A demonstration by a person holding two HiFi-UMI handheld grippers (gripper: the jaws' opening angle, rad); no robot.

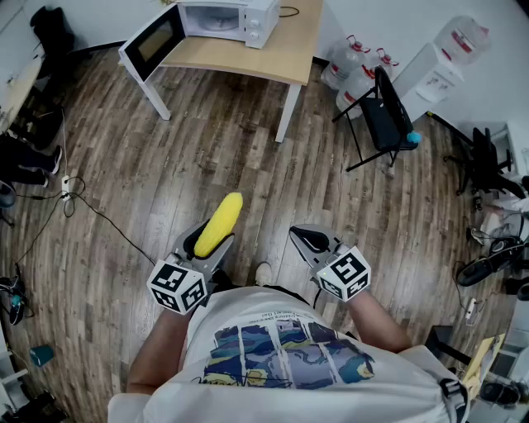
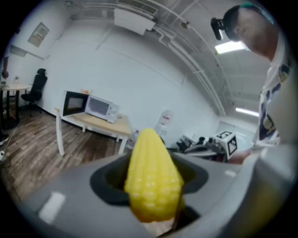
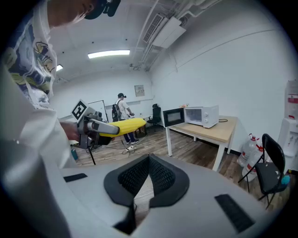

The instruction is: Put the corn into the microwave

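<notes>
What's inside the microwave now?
Nothing visible: the microwave stands door open and its cavity looks bare white. Its corners are too small to check. The corn is in the left tool.

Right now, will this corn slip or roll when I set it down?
The corn juts straight past the jaws without sagging, so probably stiff. Round and tapered, it may roll in a curve. Bumpy kernels should limit slipping.

The corn (image 1: 219, 223), a bright yellow cob, sits clamped lengthwise in the left claw (image 1: 201, 244), its tapered tip jutting out ahead above the floor (image 1: 124, 165). Well apart, the white microwave (image 1: 235, 18) stands on a pale wooden surface (image 1: 248, 56), its door (image 1: 153, 41) swung wide open.
</notes>
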